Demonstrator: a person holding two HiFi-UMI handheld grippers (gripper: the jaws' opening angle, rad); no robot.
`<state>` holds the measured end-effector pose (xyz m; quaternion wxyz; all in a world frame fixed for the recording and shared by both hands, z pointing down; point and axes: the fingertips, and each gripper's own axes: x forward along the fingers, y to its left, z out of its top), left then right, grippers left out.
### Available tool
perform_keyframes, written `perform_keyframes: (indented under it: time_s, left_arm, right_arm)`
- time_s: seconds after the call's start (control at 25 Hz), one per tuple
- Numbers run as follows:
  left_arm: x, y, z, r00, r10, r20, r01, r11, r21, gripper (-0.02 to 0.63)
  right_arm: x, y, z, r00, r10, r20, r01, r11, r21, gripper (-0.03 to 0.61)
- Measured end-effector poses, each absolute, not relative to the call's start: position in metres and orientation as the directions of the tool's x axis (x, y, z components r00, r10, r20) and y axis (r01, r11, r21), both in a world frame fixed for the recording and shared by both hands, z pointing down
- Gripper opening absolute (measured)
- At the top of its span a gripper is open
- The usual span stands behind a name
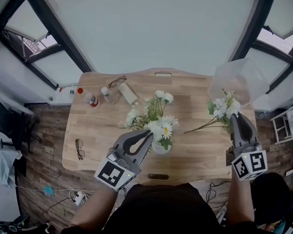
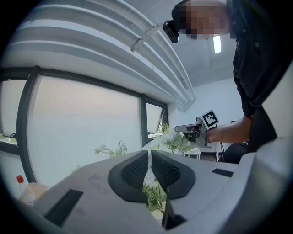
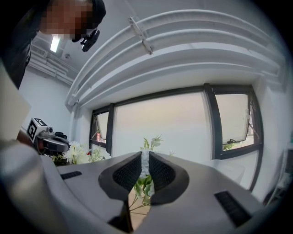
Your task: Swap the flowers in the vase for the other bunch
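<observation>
A small white vase (image 1: pixel 160 148) stands near the table's front edge. A bunch of white daisies and greenery (image 1: pixel 158 120) rises from it. My left gripper (image 1: pixel 148 133) is shut on the stems of this bunch just above the vase; in the left gripper view the pads (image 2: pixel 137 170) pinch stems and a white bloom. To the right, my right gripper (image 1: pixel 232 116) is shut on the other bunch (image 1: pixel 222 107), held above the table with its bare stems trailing left. In the right gripper view its green leaves (image 3: pixel 143 185) show between the nearly closed jaws.
A clear plastic container (image 1: pixel 238 79) sits at the table's back right. Glasses (image 1: pixel 117 82), a red-capped bottle (image 1: pixel 89 98), a small bottle (image 1: pixel 107 94) and a white block (image 1: pixel 128 93) lie at the back left. More glasses (image 1: pixel 79 148) lie at the left, a dark bar (image 1: pixel 157 176) at the front edge.
</observation>
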<state>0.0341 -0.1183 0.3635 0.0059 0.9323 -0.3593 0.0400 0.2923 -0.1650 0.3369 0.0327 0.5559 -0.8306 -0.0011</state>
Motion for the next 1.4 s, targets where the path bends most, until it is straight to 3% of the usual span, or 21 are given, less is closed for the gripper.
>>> perform_keyframes:
  time_s: [0.56, 1.4]
  left_arm:
    - [0.03, -0.111, 0.338, 0.729, -0.683, 0.051, -0.678, -0.73, -0.079, 0.026]
    - [-0.01, -0.11, 0.278, 0.669, -0.737, -0.089, -0.743, -0.663, -0.092, 0.026]
  right_arm:
    - [0.286, -0.158, 0.327, -0.39, -0.921, 0.028, -0.92, 0.391, 0.041, 0.061]
    - [0.271, -0.143, 0.292, -0.412, -0.911, -0.032, -0.91, 0.409, 0.071, 0.061]
